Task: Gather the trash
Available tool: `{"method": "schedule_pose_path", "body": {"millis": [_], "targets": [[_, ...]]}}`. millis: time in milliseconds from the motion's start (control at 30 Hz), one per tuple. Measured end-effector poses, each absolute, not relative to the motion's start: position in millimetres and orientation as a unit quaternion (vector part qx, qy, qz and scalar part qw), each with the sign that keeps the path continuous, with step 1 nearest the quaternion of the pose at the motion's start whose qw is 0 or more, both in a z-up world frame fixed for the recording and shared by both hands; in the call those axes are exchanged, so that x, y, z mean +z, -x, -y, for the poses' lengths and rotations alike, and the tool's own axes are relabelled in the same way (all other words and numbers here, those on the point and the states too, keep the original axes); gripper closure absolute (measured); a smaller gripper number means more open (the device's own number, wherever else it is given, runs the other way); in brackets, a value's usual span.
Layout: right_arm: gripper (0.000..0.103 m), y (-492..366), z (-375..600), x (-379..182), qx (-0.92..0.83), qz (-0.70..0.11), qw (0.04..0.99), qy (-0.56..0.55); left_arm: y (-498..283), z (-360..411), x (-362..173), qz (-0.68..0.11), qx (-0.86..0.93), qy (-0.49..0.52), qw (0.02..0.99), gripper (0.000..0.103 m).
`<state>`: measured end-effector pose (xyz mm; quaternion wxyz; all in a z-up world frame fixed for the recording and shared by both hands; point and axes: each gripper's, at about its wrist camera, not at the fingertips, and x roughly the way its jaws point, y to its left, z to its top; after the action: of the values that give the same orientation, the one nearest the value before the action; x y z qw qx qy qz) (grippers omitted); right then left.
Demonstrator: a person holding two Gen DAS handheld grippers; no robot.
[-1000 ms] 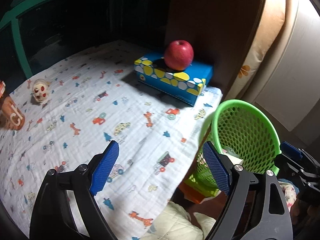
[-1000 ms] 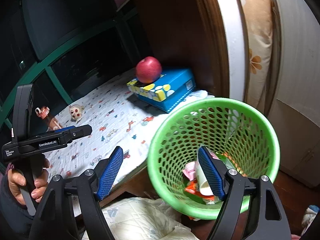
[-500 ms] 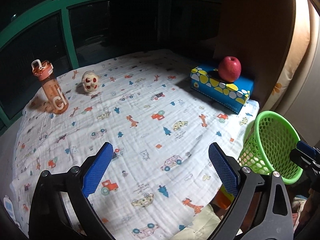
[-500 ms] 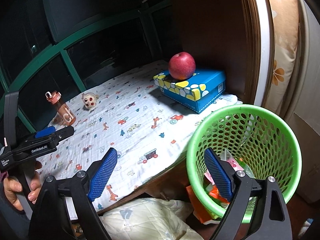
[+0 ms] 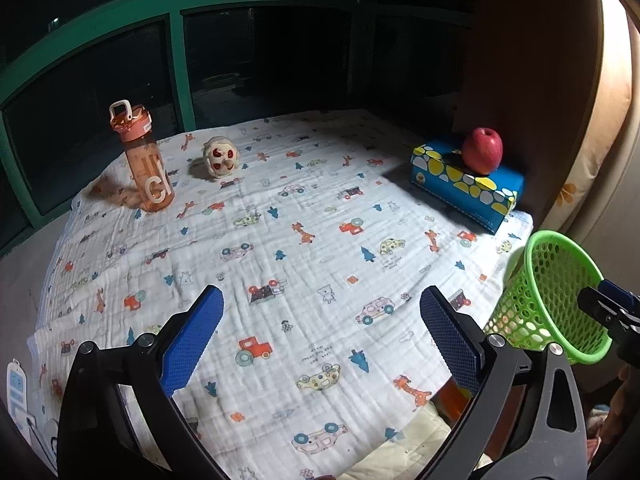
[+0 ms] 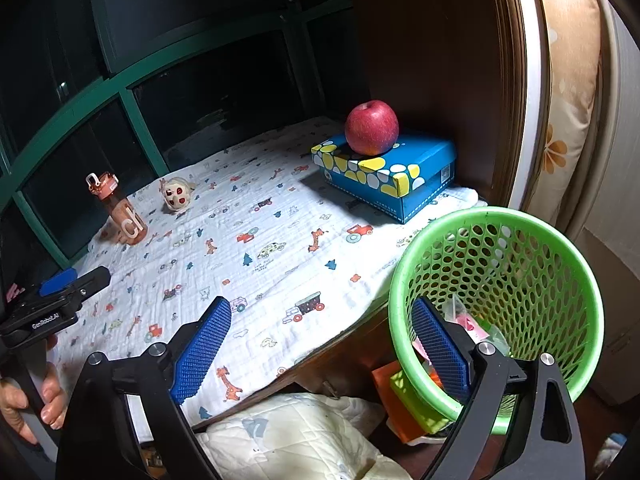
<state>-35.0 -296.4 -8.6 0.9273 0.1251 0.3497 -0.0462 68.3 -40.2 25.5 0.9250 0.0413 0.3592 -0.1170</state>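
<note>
Left gripper [image 5: 320, 338]: jaws wide apart, having just been opening, nothing between the blue pads [image 5: 191, 340]. Right gripper [image 6: 320, 350]: jaws likewise spread, just opening, empty. A hand [image 6: 30, 408] grips the left gripper's handle.

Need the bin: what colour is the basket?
Bright green mesh basket, clearest in the right wrist view.

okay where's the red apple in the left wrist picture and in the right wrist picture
Left wrist view: the red apple is upper right, on the blue tissue box.
Right wrist view: the apple is upper centre, on the same box.
Shared landmark: the green basket, lower right in both.
</note>
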Motion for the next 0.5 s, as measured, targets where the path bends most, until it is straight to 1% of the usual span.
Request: {"method": "schedule_pose_path", "body": {"millis": [500], "targets": [[0.011,36,285,-7,-0.036,-0.351,0.930,-0.103,-52,32,28,-0.339,-0.075,-0.054,0.936,0.006]]}}
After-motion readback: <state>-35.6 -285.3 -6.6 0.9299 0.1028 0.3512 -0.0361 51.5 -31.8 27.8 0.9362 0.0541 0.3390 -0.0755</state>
